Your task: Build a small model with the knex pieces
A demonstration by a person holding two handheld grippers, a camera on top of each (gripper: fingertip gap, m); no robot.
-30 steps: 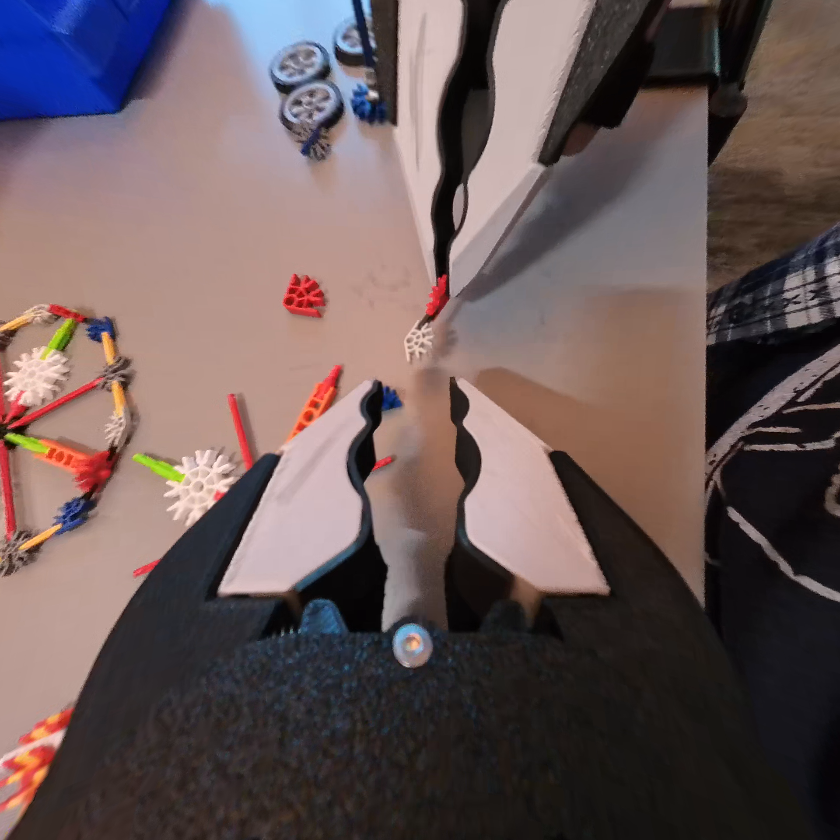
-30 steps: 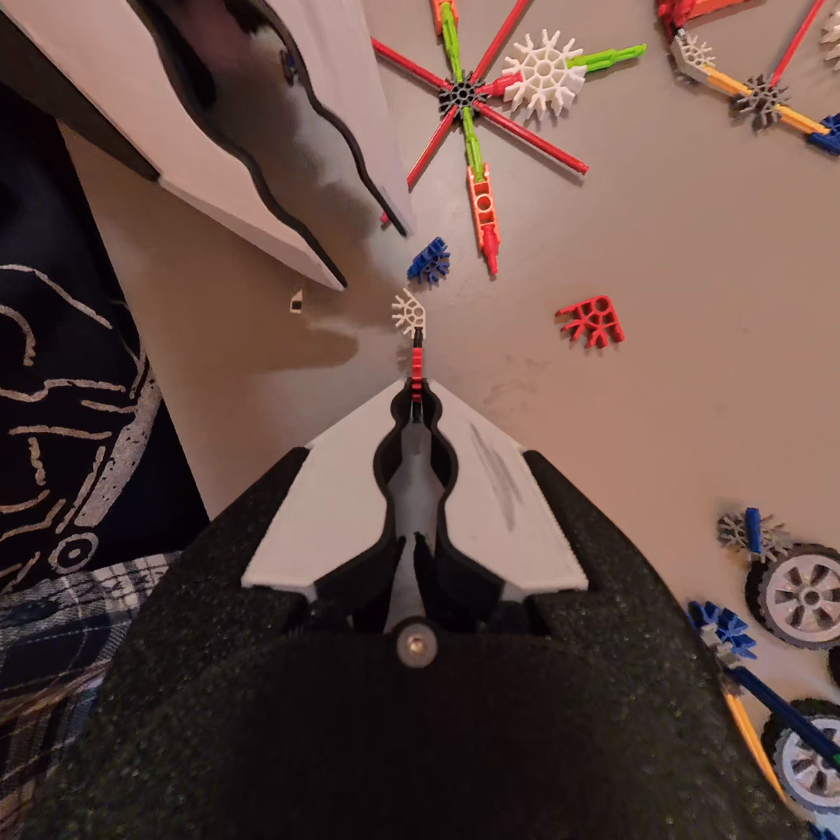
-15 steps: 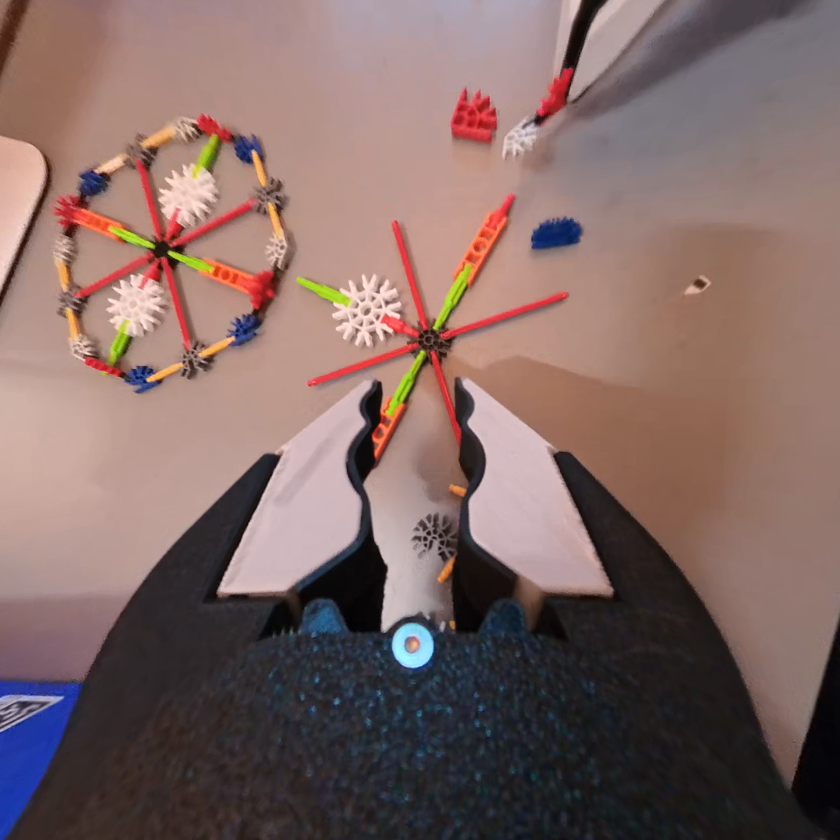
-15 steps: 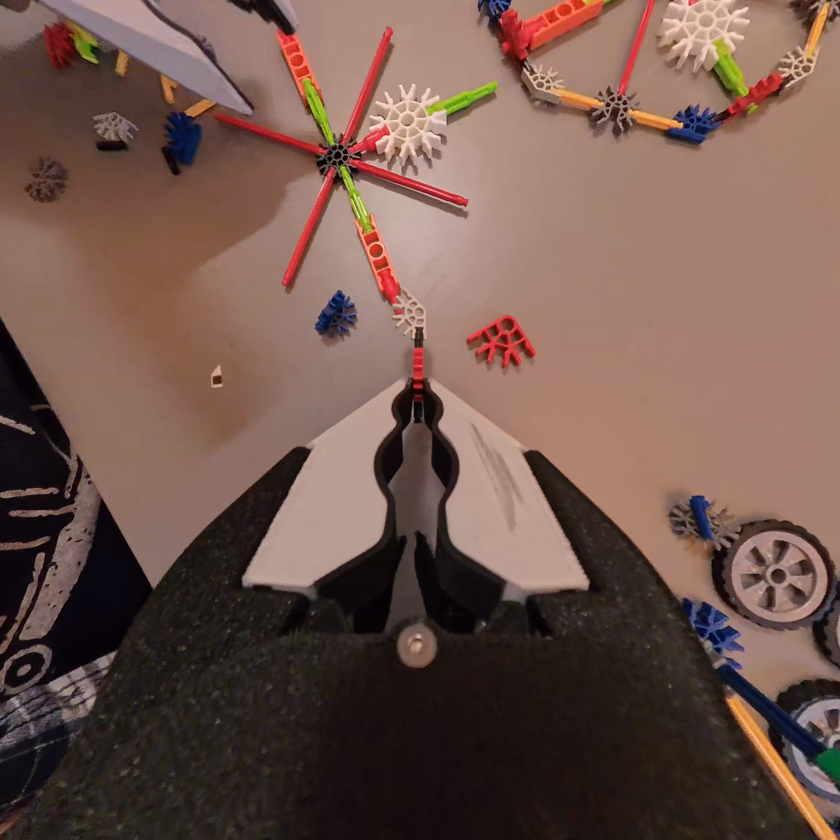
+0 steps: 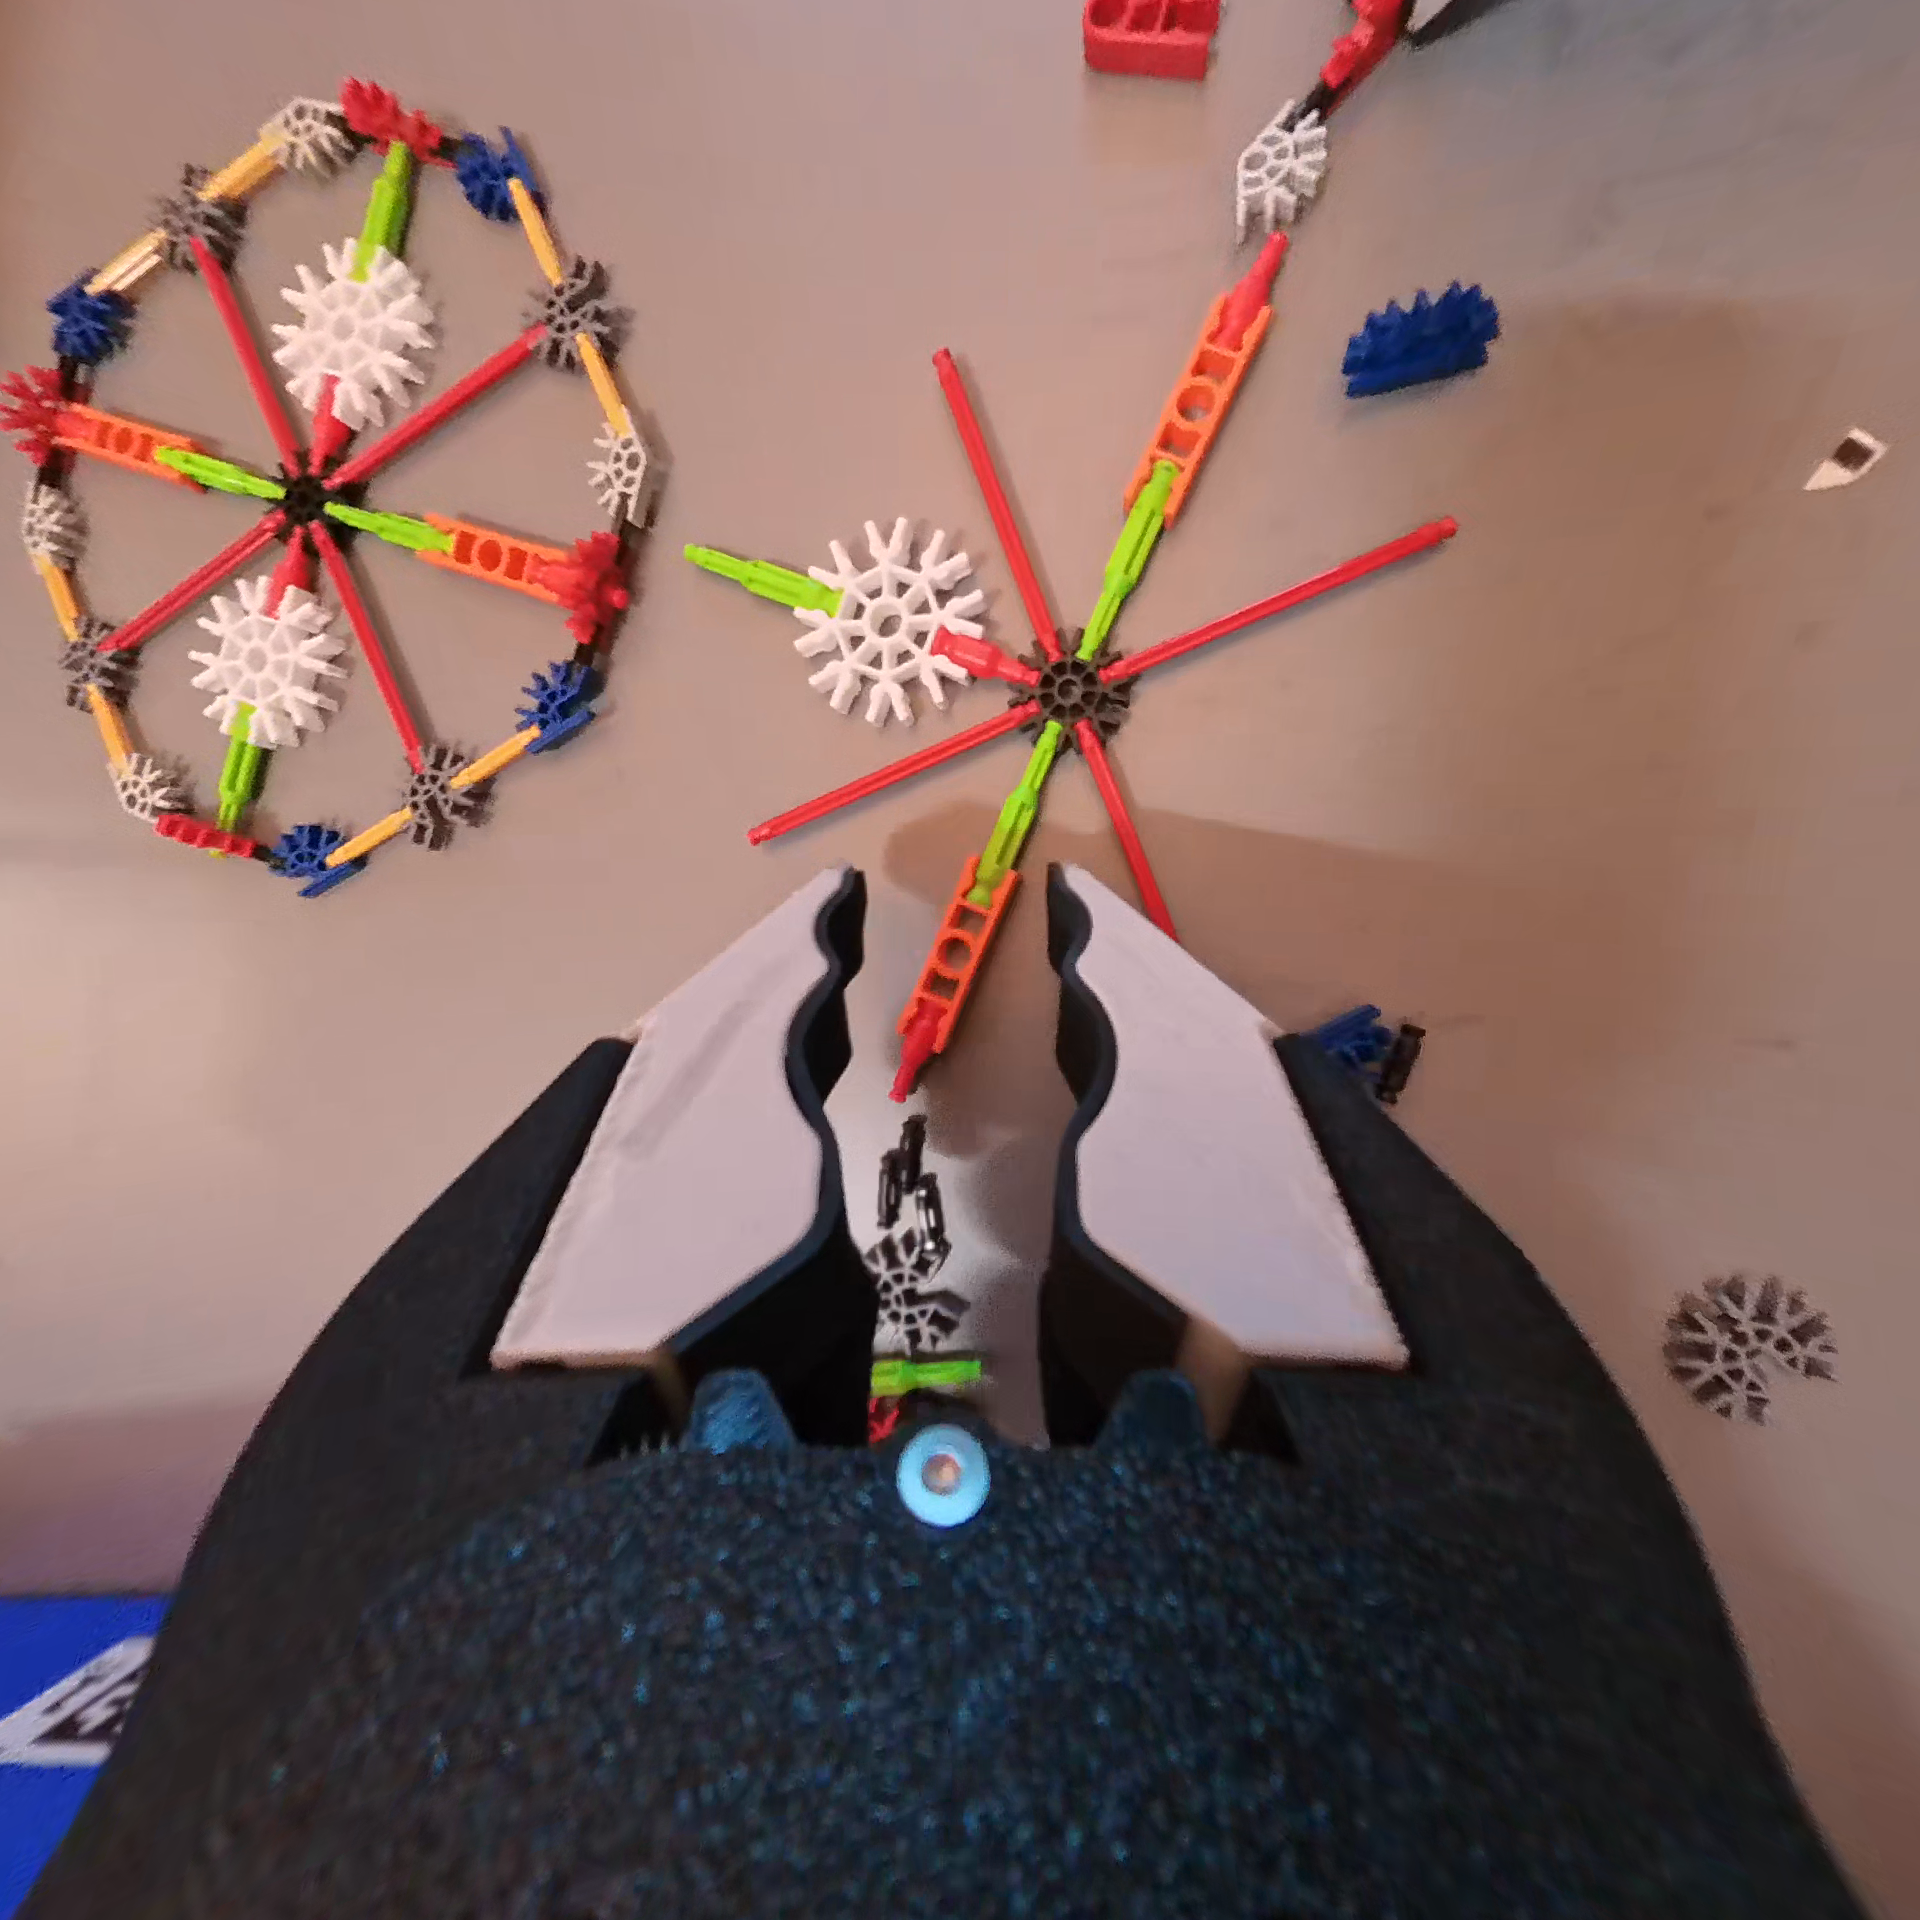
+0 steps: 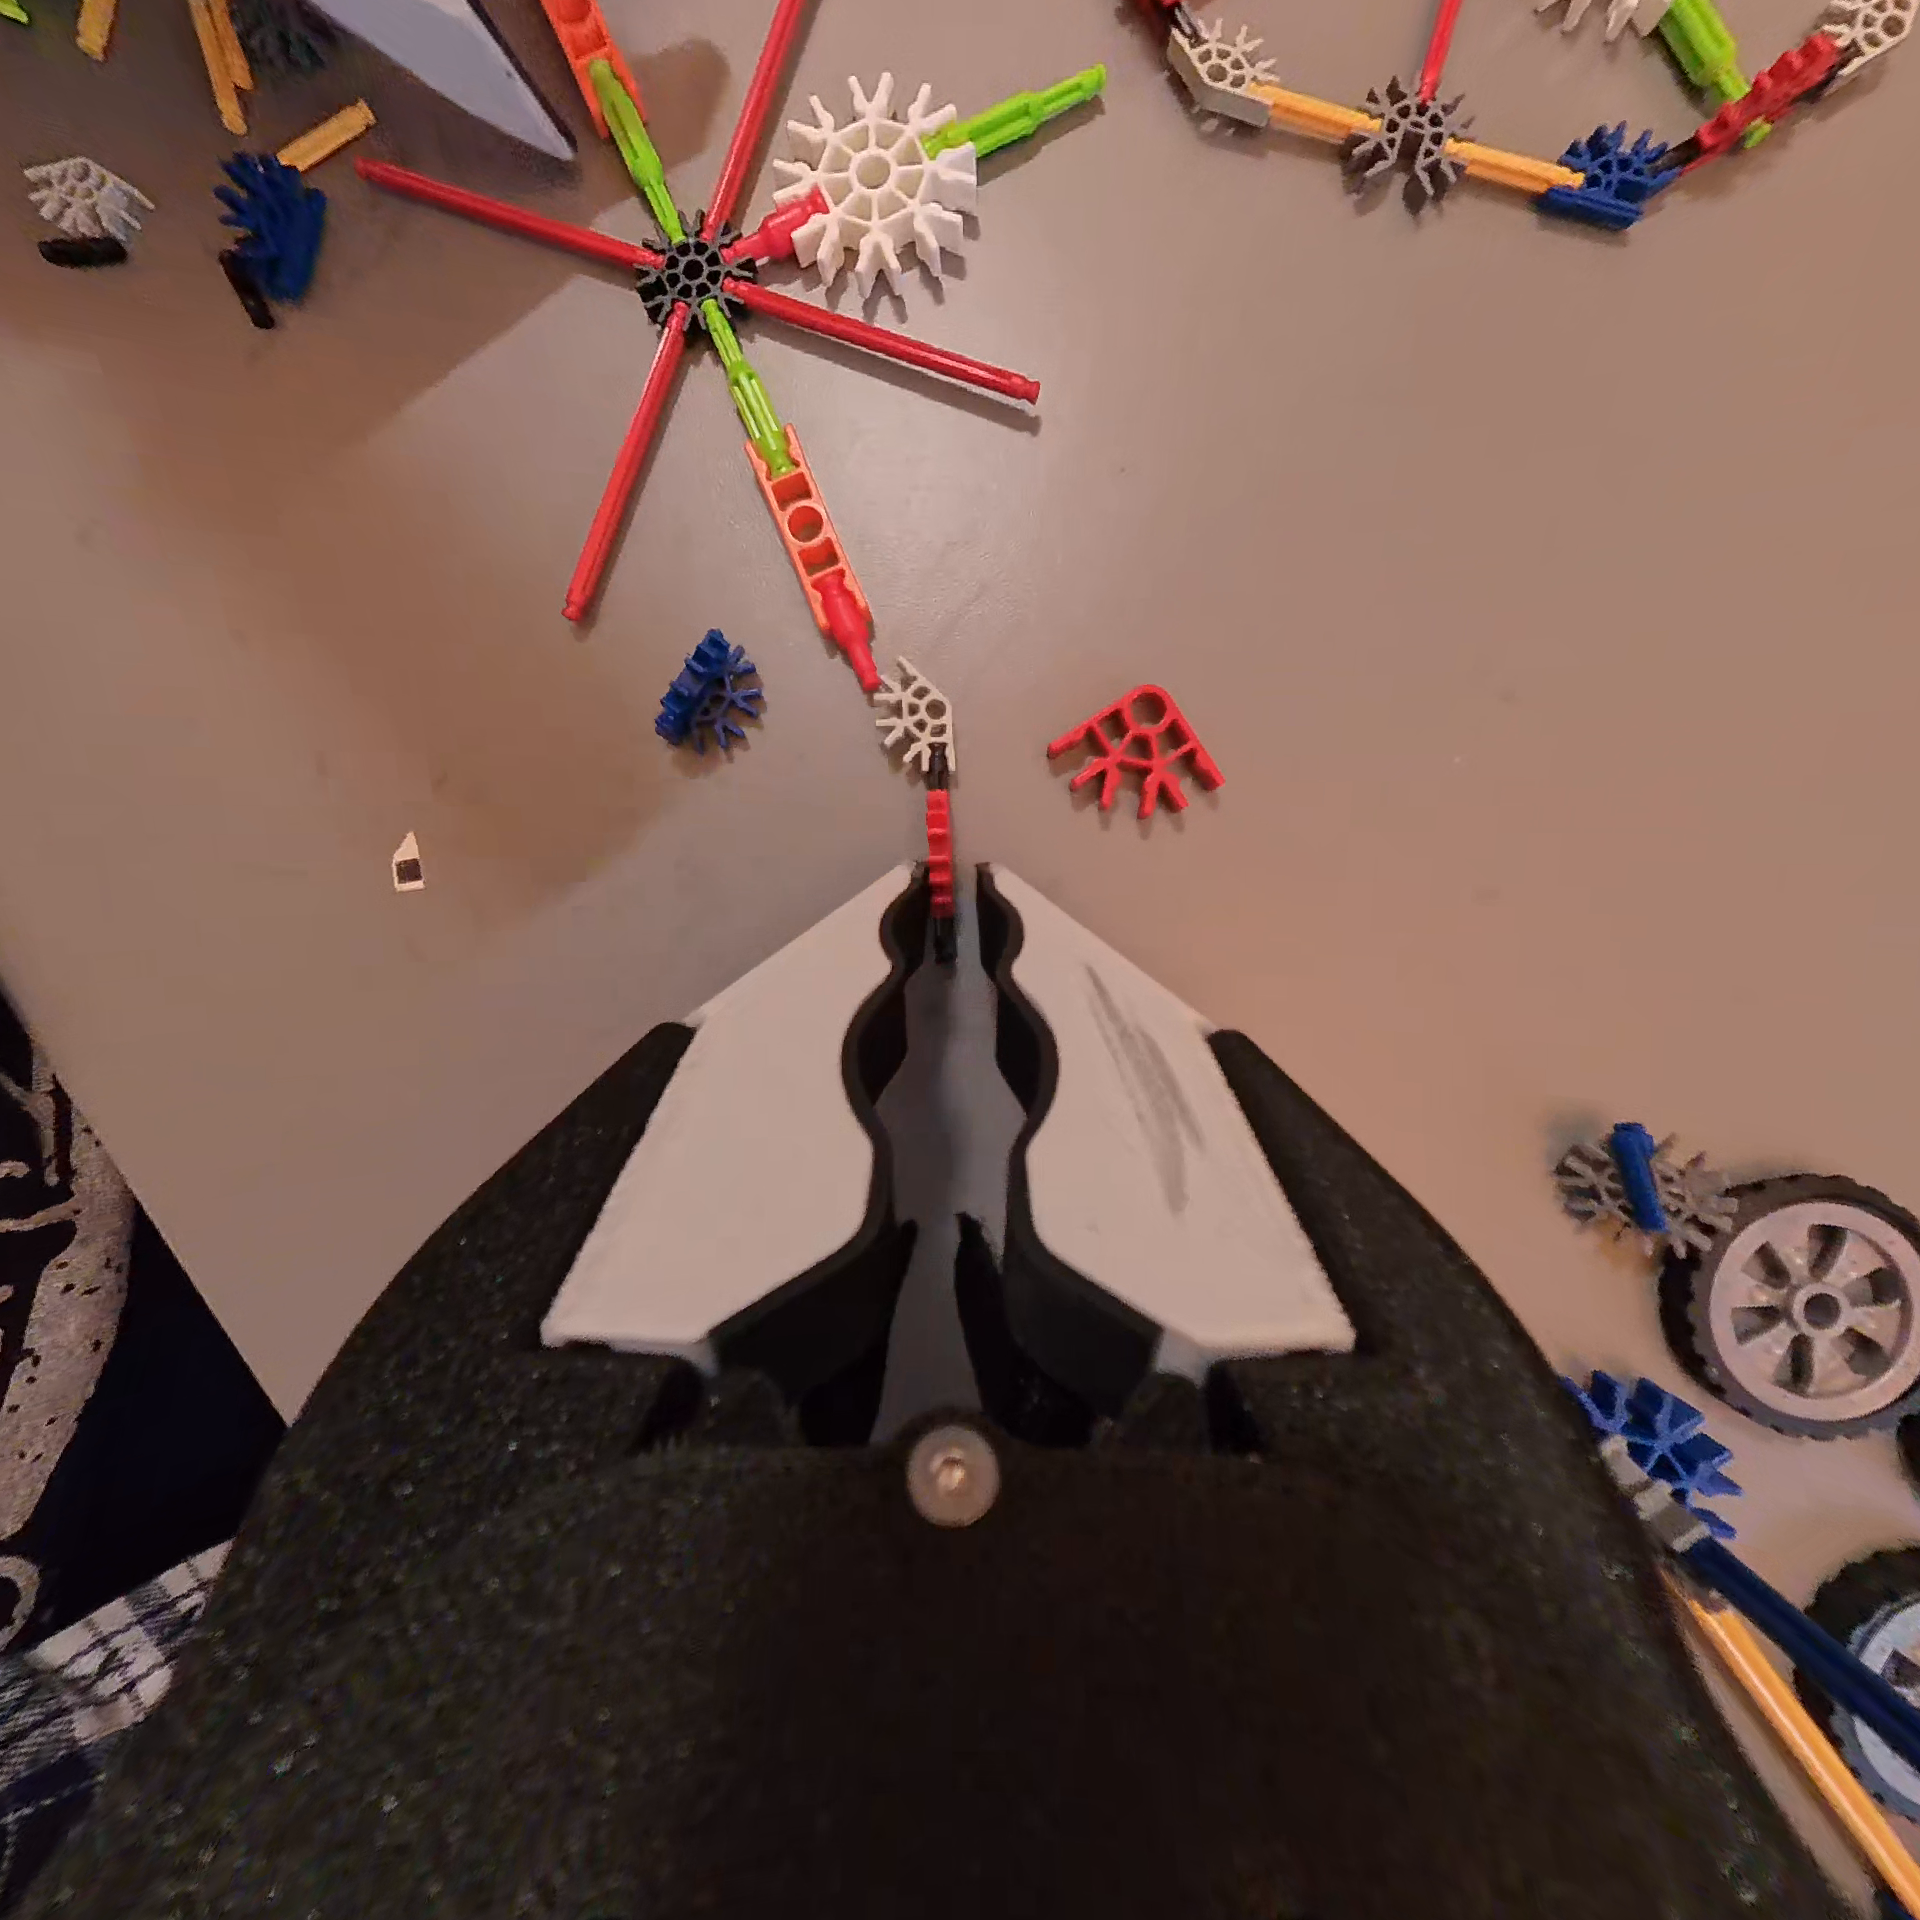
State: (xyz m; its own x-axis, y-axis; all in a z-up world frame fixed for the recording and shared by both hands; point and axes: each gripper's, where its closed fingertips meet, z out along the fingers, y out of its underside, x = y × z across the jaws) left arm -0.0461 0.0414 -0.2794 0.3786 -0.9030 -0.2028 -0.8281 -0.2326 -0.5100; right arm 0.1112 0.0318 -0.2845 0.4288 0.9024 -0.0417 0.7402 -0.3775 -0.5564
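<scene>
The right tongs (image 6: pixel 948 883) are closed on a small red connector (image 6: pixel 939 847), joined by a black stub to a grey connector (image 6: pixel 916 715) ahead, touching a red-tipped orange spoke (image 6: pixel 816 540). The left tongs (image 5: pixel 951 904) are held open, empty, around the opposite orange spoke (image 5: pixel 956 961) of the star assembly (image 5: pixel 1070 686) on the smooth bench (image 5: pixel 1455 831). A completed wheel (image 5: pixel 312 488) lies far left.

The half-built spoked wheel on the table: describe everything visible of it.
The half-built spoked wheel lies flat on the tan table. It looks like plastic: a black round hub holds four thin red rods and two green rods that end in orange connectors. A short red rod joins a white snowflake connector, which carries one more green rod. The near orange connector sits between the open fingers of the left hand-held gripper; contact is unclear. The right hand-held gripper holds a small grey connector at the far orange tip.
</scene>
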